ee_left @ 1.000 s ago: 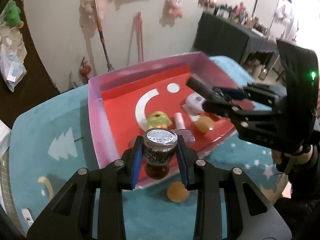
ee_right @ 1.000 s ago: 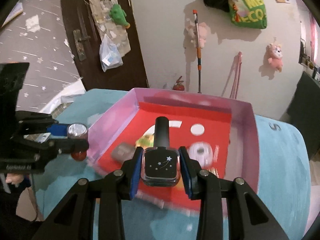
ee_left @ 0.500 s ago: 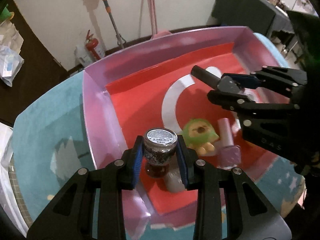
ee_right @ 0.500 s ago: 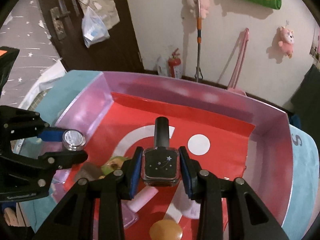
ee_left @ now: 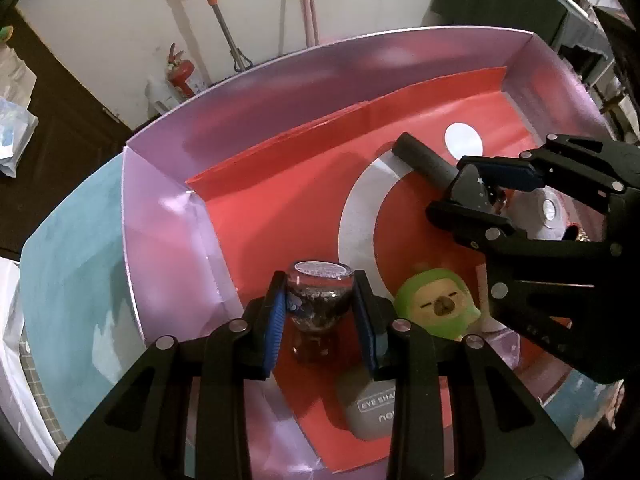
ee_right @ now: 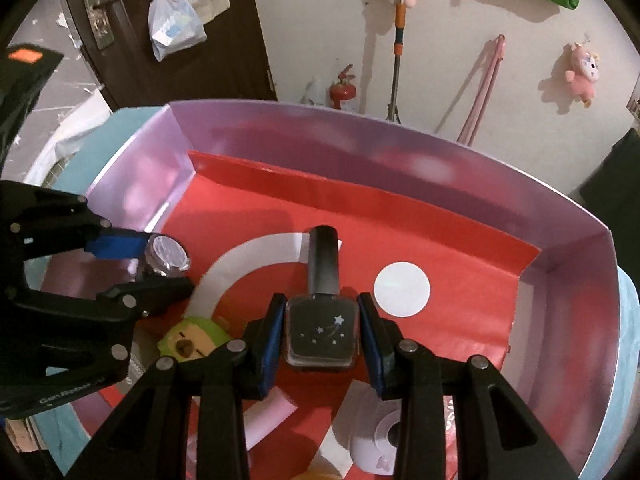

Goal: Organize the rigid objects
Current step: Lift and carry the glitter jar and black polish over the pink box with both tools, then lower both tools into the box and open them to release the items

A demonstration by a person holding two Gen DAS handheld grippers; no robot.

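White wall [ee_right: 320,20] w/ pink plush toys [ee_right: 580,70] hung up, mop [ee_right: 398,40] leaning, red extinguisher [ee_right: 342,90] on floor, dark door [ee_right: 132,28] w/ plastic bag [ee_right: 174,26], teal rug [ee_left: 72,264], black-draped table [ee_left: 512,0] far right.

Two black handheld grippers with blue pads point steeply down, side by side and apart.

The left gripper [ee_left: 320,312] has its jaws closed tight on a small jar [ee_left: 319,300] with a silver lid, one pad pressed against each side of the glass. In the right wrist view it enters from the left edge, fingers [ee_right: 120,246] reaching toward the middle.

The right gripper [ee_right: 322,336] has its jaws clamped on the square body of a dark polish bottle [ee_right: 320,332], whose cap sticks out ahead past the fingertips. In the left wrist view it comes in from the right edge.

No hand or sleeve shows.
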